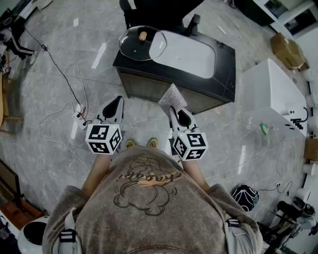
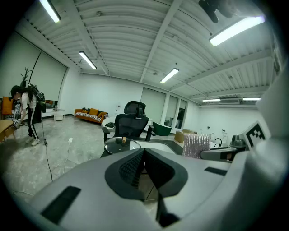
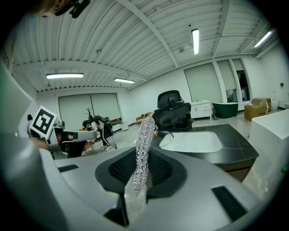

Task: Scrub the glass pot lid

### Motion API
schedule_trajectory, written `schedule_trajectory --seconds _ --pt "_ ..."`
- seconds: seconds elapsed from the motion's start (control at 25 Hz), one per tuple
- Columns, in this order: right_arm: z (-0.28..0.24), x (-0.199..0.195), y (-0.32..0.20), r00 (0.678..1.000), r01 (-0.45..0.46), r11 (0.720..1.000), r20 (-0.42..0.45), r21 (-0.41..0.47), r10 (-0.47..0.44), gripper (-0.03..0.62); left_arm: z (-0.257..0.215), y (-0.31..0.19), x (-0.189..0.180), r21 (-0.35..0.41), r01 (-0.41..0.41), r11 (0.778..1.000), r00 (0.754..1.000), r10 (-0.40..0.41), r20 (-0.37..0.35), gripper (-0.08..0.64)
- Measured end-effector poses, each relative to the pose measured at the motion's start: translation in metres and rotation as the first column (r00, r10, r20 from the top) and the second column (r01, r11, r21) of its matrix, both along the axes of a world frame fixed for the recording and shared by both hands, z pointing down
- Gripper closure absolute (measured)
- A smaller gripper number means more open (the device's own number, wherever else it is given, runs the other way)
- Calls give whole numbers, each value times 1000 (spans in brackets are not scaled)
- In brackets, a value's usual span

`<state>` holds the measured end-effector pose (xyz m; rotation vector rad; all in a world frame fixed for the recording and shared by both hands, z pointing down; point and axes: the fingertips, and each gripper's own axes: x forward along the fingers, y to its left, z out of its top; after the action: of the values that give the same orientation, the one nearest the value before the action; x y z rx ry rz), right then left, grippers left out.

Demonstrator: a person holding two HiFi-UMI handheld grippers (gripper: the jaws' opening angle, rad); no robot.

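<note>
At right gripper [image 3: 144, 150] — scrubber [image 3: 145, 128] pinched edge-on; lid [image 3: 165, 138] beyond.

In the head view the office chair [image 1: 149, 12] at twelve o'clock is cut off by the top edge and a person's legs [image 1: 14, 42] at ten o'clock by the left edge. The small green thing [image 1: 263, 129] on the white cabinet [image 1: 278, 94] at three o'clock is too small to tell. The lower end of the silver scrubbing cloth [image 1: 172, 99] is hidden between the jaws of the right gripper [image 1: 175, 110], and in the right gripper view the cloth covers the nine o'clock rim of the glass pot lid [image 3: 165, 136]. In the left gripper view the left gripper [image 2: 144, 153] hides the front of the counter [image 2: 172, 145].
</note>
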<state>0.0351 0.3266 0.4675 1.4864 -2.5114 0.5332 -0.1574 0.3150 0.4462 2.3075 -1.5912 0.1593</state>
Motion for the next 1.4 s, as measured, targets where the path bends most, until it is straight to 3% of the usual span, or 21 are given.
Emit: schedule_trajectory --seconds 0.28,0.8,1.08,1.4 --pt "-2 5 -2 999 6 1000 49 19 -7 509 5 -4 2 -8 12 1000 1000 -12 12 541" --pt "12 46 -24 996 65 997 55 37 -67 509 9 -23 9 24 177 984 984 -177 33 539" --pt "16 49 -56 997 57 997 52 44 -60 509 15 -58 12 29 184 983 981 -185 51 540" --pt "23 37 -132 998 33 999 43 39 -35 509 23 -145 2 15 132 991 990 -133 48 541"
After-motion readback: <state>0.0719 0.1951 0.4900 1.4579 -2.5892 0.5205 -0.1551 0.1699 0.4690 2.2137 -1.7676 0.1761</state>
